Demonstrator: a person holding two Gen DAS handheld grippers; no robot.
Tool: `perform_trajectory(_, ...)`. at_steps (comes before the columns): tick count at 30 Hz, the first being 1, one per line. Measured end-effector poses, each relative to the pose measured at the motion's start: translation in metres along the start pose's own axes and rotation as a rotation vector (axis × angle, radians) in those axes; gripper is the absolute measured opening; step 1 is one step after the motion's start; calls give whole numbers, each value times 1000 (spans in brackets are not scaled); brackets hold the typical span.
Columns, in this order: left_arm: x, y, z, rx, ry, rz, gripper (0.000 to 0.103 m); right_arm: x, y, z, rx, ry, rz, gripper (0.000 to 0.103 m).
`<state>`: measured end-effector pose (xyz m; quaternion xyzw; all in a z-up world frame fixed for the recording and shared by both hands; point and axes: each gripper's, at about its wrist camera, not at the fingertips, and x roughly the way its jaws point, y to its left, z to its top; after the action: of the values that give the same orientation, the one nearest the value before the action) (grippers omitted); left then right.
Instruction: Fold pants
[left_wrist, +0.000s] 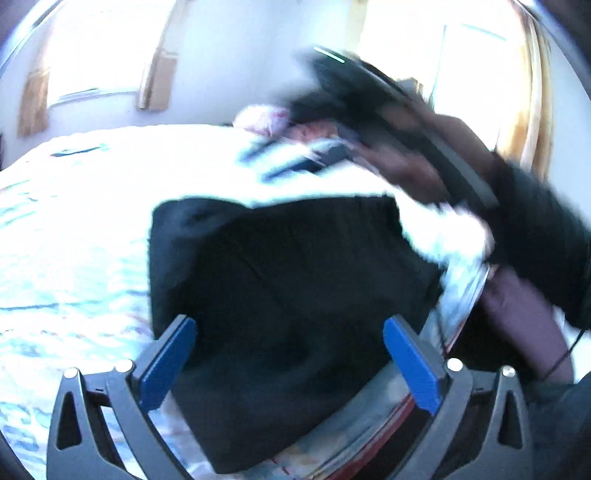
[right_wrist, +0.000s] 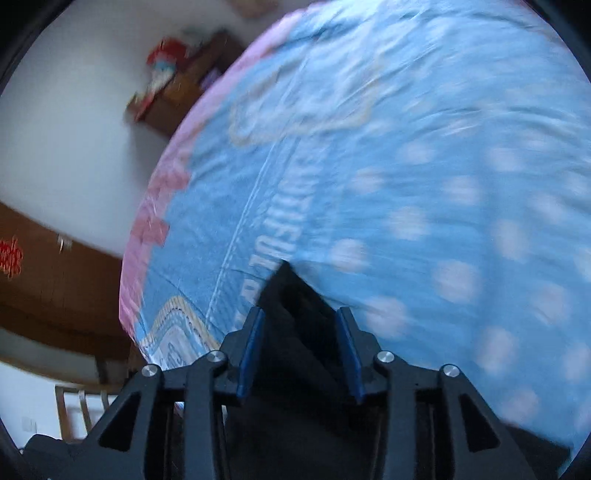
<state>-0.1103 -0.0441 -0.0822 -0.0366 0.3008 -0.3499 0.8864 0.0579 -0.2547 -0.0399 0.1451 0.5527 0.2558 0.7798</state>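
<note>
— How many of each?
— One pair of black pants (left_wrist: 280, 317), folded into a dark block on the blue dotted bedspread (right_wrist: 443, 184). Two grippers.
— Lie of the pants?
— Long axis running away from the left camera, far edge straight across.
— Poses?
— Left gripper (left_wrist: 290, 365) low over the near end, blue pads spread wide, holding nothing. Right gripper (right_wrist: 300, 350) tilted, pads narrowed onto a fold of the pants; blurred in the left view.

Daylight from two bright curtained windows (left_wrist: 96, 55) overexposes the left wrist view, bleaching the blue spotted bedsheet (right_wrist: 424, 177); the right wrist view is dimmer; both are motion-blurred, fisheye-curved, dark at corners
</note>
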Motion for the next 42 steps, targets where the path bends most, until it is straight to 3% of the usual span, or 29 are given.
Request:
perform_trajectory(3, 1, 11, 18, -22, -20, 34, 103, -48, -15, -42, 36, -82, -15, 42)
perform_trajectory(7, 29, 13, 33, -23, 32, 72, 103, -80, -26, -112, 86, -132, 27, 42)
perform_trajectory(14, 70, 13, 30, 14, 169, 184, 103, -47, -53, -189, 221, -39, 20, 42)
perform_trajectory(17, 75, 11, 25, 26, 196, 199, 103, -36, -72, -209, 299, -29, 80, 42)
perform_trajectory(21, 72, 10, 28, 10, 197, 205, 103, -43, -68, -209, 288, -58, 87, 42)
perform_trajectory(28, 78, 19, 33, -21, 228, 233, 103, -90, -35, -176, 140, -307, 45, 42)
perform_trajectory(33, 84, 22, 30, -29, 251, 248, 103, -61, -57, -172, 195, -240, -96, 42)
perform_trajectory(38, 87, 19, 29, -11, 262, 265, 103, -57, -72, -180, 224, -265, -46, 42)
perform_trajectory(42, 84, 21, 31, -20, 259, 264, 103, -61, -59, -180, 173, -264, -104, 42)
